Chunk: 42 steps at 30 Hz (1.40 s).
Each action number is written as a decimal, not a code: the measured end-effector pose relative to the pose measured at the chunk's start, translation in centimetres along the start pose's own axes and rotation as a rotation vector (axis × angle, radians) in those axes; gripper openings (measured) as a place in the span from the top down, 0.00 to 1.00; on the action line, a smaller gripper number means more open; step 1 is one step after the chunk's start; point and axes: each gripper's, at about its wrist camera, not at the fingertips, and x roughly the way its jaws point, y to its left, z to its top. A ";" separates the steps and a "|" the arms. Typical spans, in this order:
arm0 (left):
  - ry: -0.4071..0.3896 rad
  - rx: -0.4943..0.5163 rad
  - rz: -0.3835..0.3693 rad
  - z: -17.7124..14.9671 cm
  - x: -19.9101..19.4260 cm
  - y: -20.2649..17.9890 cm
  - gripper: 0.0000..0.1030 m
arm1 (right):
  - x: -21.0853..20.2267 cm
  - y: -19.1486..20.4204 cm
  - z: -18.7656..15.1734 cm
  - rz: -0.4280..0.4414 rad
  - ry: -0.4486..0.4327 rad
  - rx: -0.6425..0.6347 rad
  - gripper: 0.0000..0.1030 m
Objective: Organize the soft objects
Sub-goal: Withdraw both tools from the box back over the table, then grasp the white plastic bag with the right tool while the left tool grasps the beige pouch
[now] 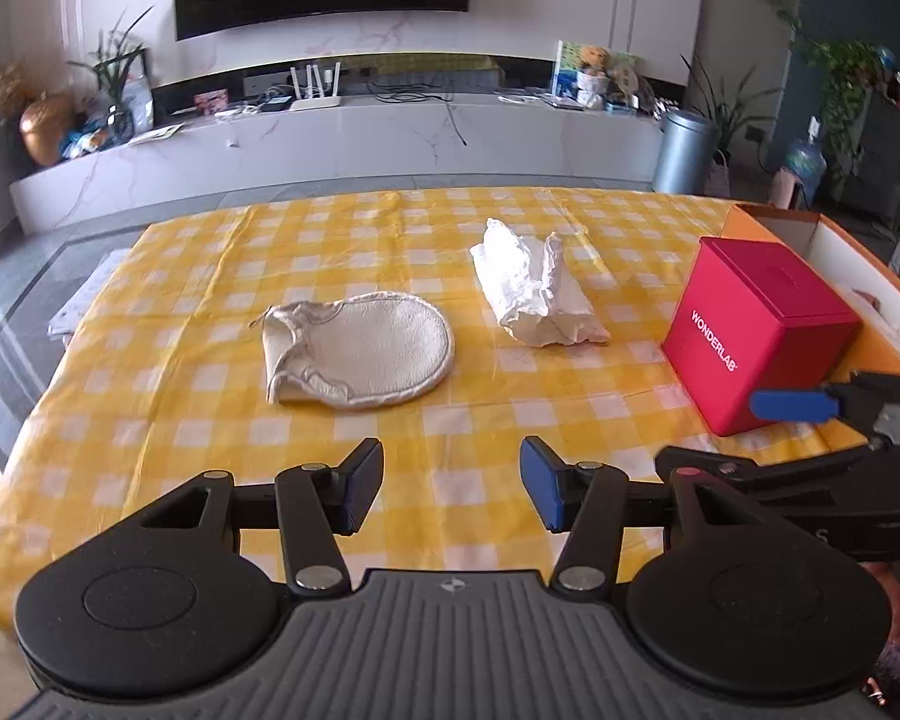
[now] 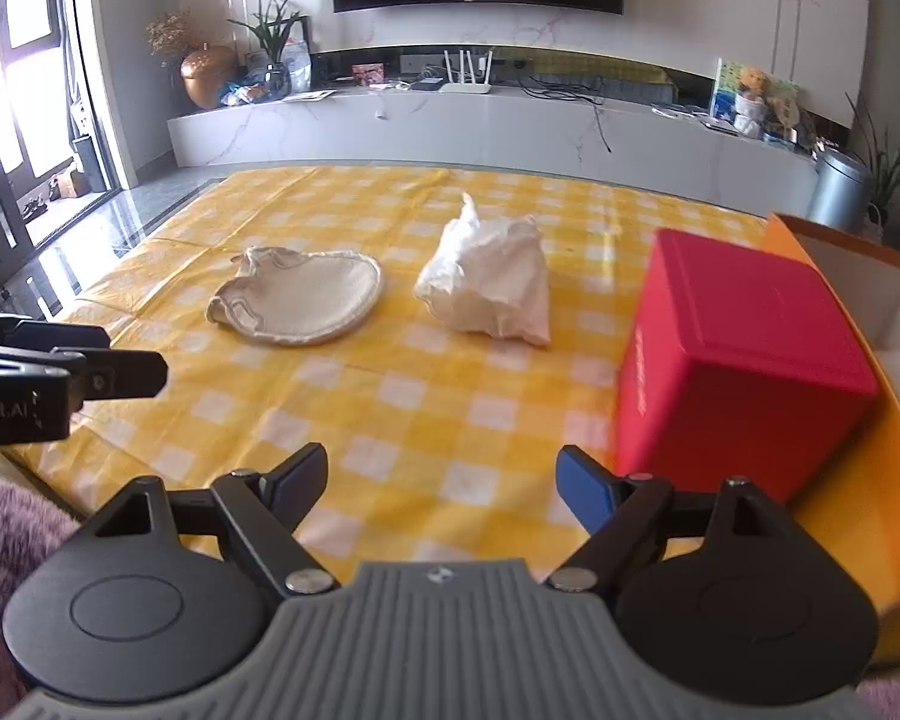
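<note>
My left gripper (image 1: 452,489) hangs over the near part of the yellow checked tablecloth (image 1: 168,420). Its jaws stand partly open, nothing between the pads, only cloth showing in the gap.

Ahead of my left jaws and a little to their left lies the flat, rounded cream mitt (image 1: 360,351), cuff end turned left, resting on the tablecloth. Ahead and slightly right of the same jaws lies the crumpled white bag (image 1: 534,291), well apart from the mitt and lying lengthwise away from me.

Further right, the red box (image 1: 756,336), lettered WONDERLAB on its side, stands beside the orange tray (image 1: 750,219); whether the two touch I cannot tell.

My right gripper (image 2: 441,483) is open wide, with nothing between the jaws. Seen from it, the mitt (image 2: 306,300) is ahead and left of the jaws, the white bag (image 2: 492,288) is ahead and slightly right of their centre line, and the red box (image 2: 738,360) stands just beyond the right fingertip, close by it. The orange tray (image 2: 894,480) runs along the right of that box. My left gripper (image 2: 108,360) reaches in at the left edge of this view.
</note>
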 end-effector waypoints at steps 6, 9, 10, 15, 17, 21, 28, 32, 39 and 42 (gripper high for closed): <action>0.025 0.107 -0.025 2.2 4.0 0.4 0.35 | 3.9 0.3 2.7 -0.003 -0.002 -0.027 0.20; 0.030 0.160 -0.027 2.9 6.3 0.7 0.35 | 6.2 -0.2 4.1 -0.014 -0.003 -0.035 0.19; 0.035 0.168 -0.030 3.1 7.1 0.9 0.35 | 6.9 -0.5 4.6 -0.017 -0.002 -0.030 0.19; 0.078 0.167 -0.042 3.6 11.2 1.6 0.34 | 11.0 -1.4 7.1 -0.027 -0.005 0.014 0.16; 0.086 0.152 -0.045 3.8 12.7 1.8 0.33 | 12.7 -1.5 8.1 -0.035 -0.006 0.015 0.14; 0.083 0.145 -0.043 4.0 15.0 1.9 0.28 | 15.8 -1.7 9.3 -0.045 0.010 0.019 0.09; 0.093 0.156 0.031 3.4 17.8 1.6 0.28 | 19.8 -2.9 9.2 -0.046 0.069 0.087 0.09; 0.066 0.130 0.037 3.1 17.9 2.2 0.20 | 20.8 -3.5 8.8 -0.026 0.090 0.104 0.12; 0.057 0.101 0.028 3.0 17.7 2.5 0.22 | 20.5 -3.5 8.6 -0.052 0.072 0.042 0.39; 0.055 0.097 0.025 3.1 17.6 2.3 0.31 | 20.0 -3.5 8.5 -0.046 0.063 0.021 0.65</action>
